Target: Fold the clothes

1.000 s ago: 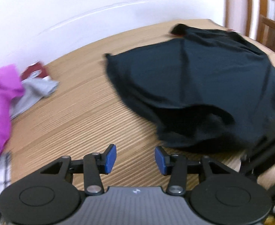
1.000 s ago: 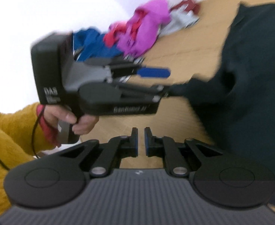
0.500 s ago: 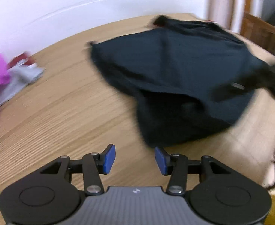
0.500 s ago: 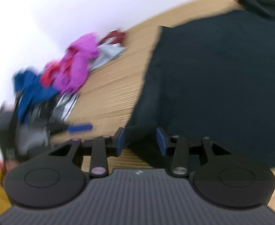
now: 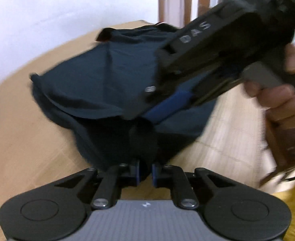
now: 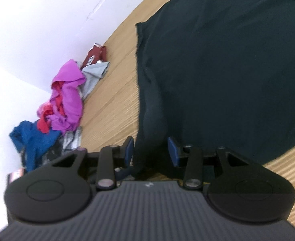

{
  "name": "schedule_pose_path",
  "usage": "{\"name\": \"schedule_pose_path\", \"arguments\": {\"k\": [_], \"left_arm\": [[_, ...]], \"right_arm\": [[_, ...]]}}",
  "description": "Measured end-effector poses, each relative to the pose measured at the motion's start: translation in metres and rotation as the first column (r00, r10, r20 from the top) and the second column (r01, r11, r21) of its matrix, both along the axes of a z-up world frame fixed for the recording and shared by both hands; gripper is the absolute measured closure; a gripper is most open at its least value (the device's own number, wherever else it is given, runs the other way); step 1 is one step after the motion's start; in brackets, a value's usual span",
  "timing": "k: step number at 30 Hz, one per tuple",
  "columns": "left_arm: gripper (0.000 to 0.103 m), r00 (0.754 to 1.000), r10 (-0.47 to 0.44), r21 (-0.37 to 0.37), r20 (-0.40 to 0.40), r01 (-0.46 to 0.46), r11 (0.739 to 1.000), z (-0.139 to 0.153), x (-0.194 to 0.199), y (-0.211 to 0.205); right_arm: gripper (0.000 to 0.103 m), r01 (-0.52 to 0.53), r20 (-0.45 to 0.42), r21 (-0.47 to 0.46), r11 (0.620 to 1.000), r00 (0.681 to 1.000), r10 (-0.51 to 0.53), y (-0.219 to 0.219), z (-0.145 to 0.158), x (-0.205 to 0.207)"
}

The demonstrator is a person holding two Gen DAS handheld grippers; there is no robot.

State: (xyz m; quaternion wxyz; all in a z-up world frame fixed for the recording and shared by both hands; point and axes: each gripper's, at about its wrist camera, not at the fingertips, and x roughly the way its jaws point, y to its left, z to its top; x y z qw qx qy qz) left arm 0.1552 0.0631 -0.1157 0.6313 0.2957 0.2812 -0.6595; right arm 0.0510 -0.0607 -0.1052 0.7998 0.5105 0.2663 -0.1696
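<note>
Fabric of the dark shirt (image 5: 99, 84) sits pinched in the closed left gripper (image 5: 145, 172).

Two fisheye views, each from a handheld gripper, look steeply down along its jaws, close above the tabletop (image 5: 23, 140). Both share the dark shirt (image 5: 99, 80); the left view also catches the right gripper (image 5: 163, 108) nearby.
</note>
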Motion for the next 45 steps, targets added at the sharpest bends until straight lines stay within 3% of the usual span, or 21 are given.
{"name": "schedule_pose_path", "arguments": {"k": [3,6,11,13,16,19,23,26,28,31,34,39,42,45], "left_arm": [[0.090,0.997,0.013,0.017,-0.072,-0.012,1.000,0.002,0.011,0.014],[0.090,0.994,0.078,0.056,-0.082,-0.073,0.996,-0.003,0.025,0.027],[0.089,0.988,0.137,0.099,-0.064,-0.131,0.987,-0.003,0.036,0.050],[0.088,0.987,0.149,0.103,-0.059,-0.143,0.984,-0.002,0.037,0.055],[0.087,0.985,0.154,0.079,-0.081,-0.148,0.986,0.004,0.040,0.060],[0.085,0.987,0.137,0.063,-0.087,-0.132,0.989,0.005,0.038,0.050],[0.081,0.991,0.115,0.030,-0.062,-0.113,0.993,0.012,0.031,0.039],[0.074,0.993,0.102,-0.004,-0.062,-0.102,0.995,0.020,0.027,0.036],[0.068,0.994,0.094,-0.022,-0.061,-0.096,0.995,0.027,0.025,0.035],[0.062,0.995,0.079,-0.034,-0.056,-0.081,0.996,0.032,0.024,0.027],[0.060,0.998,0.064,-0.017,-0.026,-0.064,0.998,0.030,0.019,0.014],[0.060,0.994,0.108,0.050,-0.029,-0.106,0.993,0.012,0.011,-0.013],[0.060,0.986,0.162,0.091,-0.032,-0.159,0.983,0.002,0.006,-0.028],[0.056,0.974,0.226,0.114,-0.030,-0.221,0.969,-0.005,0.000,-0.040]], "right_arm": [[0.062,-0.101,0.035,0.025,0.995,0.994,0.100,0.005,0.004,0.020],[0.062,-0.211,0.047,0.020,0.977,0.977,0.210,0.016,0.007,0.046],[0.062,-0.389,0.039,-0.034,0.920,0.920,0.390,0.037,0.019,0.077],[0.062,-0.383,0.054,-0.080,0.920,0.920,0.387,0.038,0.029,0.072],[0.062,-0.270,0.042,-0.137,0.953,0.960,0.278,0.024,0.035,0.054],[0.062,-0.168,-0.102,-0.239,0.956,0.984,0.147,0.011,0.033,0.046],[0.062,-0.222,-0.302,-0.407,0.886,0.948,0.099,0.013,0.023,0.042],[0.062,-0.330,-0.398,-0.412,0.849,0.904,0.158,0.029,0.007,0.040],[0.061,-0.385,-0.406,-0.433,0.815,0.891,0.205,0.046,0.003,0.035],[0.062,-0.462,-0.372,-0.383,0.800,0.870,0.324,0.060,0.004,0.031],[0.064,-0.494,-0.383,-0.403,0.771,0.856,0.348,0.064,0.012,0.025],[0.064,-0.296,-0.415,-0.548,0.782,0.908,0.053,0.011,0.024,-0.024],[0.064,-0.086,-0.403,-0.602,0.794,0.891,-0.209,-0.049,0.024,-0.066],[0.062,0.073,-0.387,-0.612,0.788,0.841,-0.379,-0.104,0.015,-0.105]]}}
